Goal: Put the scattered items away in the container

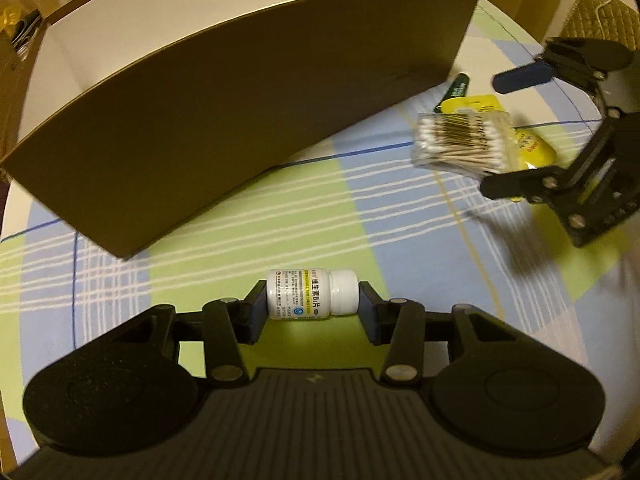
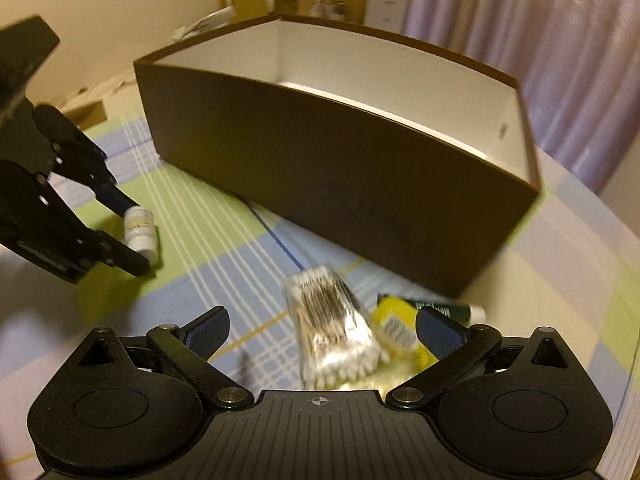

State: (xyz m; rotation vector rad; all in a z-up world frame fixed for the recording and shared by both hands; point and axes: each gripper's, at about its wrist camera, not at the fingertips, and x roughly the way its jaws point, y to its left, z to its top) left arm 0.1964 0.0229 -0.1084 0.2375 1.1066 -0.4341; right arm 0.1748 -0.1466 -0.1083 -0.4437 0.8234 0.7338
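My left tongs (image 1: 312, 306) straddle the pill bottle (image 1: 312, 294), lying on its side on the checked cloth (image 1: 248, 240), pads at both ends, looks clamped. Brown box (image 1: 240, 112) sits behind, white inside, toward the cloth's far edge. My right tongs (image 2: 322, 330) spread apart around the cotton swab pack (image 2: 336, 328), not gripping. Yellow packet (image 2: 396, 324) and green tube (image 2: 444, 307) just beside it, near the box's right corner.

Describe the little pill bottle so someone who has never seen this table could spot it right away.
Find the big brown box on the plaid tablecloth. On the cloth in front of its long wall, the white pill bottle lies on its side between the fingers of the left tool. Unlike the cotton swab pack and yellow packet further right, it is a small white cylinder with a white cap and printed label.
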